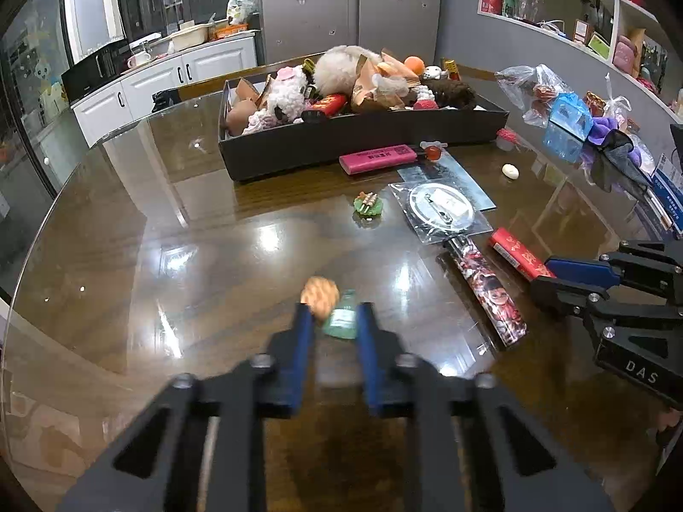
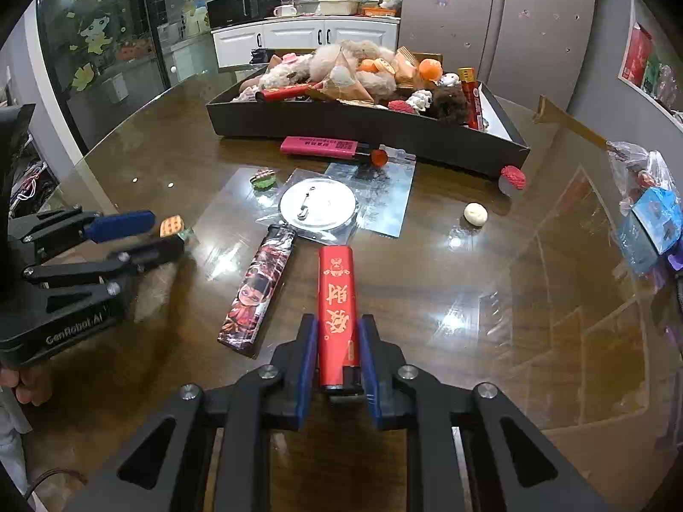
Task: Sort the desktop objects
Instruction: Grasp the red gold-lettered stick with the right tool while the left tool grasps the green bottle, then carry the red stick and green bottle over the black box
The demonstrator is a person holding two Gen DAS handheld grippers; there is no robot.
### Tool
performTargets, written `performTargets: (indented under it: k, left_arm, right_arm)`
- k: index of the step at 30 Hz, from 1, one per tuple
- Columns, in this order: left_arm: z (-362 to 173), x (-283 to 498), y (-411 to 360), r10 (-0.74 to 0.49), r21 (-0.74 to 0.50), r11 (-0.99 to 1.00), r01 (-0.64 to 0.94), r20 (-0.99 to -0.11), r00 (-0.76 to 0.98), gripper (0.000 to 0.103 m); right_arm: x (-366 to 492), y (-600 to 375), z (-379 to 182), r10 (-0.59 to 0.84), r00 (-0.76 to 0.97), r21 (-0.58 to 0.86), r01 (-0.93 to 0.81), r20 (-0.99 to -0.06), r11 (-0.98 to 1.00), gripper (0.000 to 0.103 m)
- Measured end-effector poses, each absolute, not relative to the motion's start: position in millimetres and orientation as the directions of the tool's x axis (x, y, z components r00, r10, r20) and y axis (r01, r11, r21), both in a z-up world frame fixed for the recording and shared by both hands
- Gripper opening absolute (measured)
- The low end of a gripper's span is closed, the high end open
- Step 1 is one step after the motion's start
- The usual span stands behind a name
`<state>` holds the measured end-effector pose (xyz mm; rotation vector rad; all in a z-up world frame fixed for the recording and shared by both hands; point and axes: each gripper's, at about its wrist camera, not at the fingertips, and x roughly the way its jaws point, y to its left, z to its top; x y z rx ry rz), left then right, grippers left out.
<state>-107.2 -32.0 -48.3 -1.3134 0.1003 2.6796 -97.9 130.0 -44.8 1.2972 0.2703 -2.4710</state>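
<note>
Gripping narrowly, the left gripper had its jaws clamped on a small green bottle, while the right gripper squeezed a red lighter on the tabletop.

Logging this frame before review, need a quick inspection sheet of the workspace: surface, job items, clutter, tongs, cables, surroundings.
Surface: glossy brown table, strong glare.
Job's things: red lighter; small green bottle with a waffle-like charm; patterned lighter; pink lighter; white bun; round badge in a clear sleeve.
Clutter: black tray heaped with plush toys; plastic bags at the table's right edge.
Tongs: left tongs closed around the bottle; right tongs shut on the red lighter.
Cables: nothing seen.
Surroundings: white cabinets, grey fridge, wall shelves.
</note>
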Motion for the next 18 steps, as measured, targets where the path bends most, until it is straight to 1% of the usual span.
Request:
performTargets:
  k: [8, 18]
  left_arm:
    - [-46.8, -102.9, -41.3, 0.160, -0.076, -0.984, -0.163, -0.789, -0.594, 0.016]
    - [-28.9, -98.4, -38.6, 0.171, -0.078, -0.982, -0.174, -0.762, -0.624, 0.016]
  right_arm:
    - [-93.0, 131.2, -43.2, -0.222, -0.516, 0.010, 0.383, -0.828, -0.924, 0.020]
    - [-90.7, 132.5, -27.7, -0.237, -0.536, 0.014, 0.387, -0.810, -0.922, 0.020]
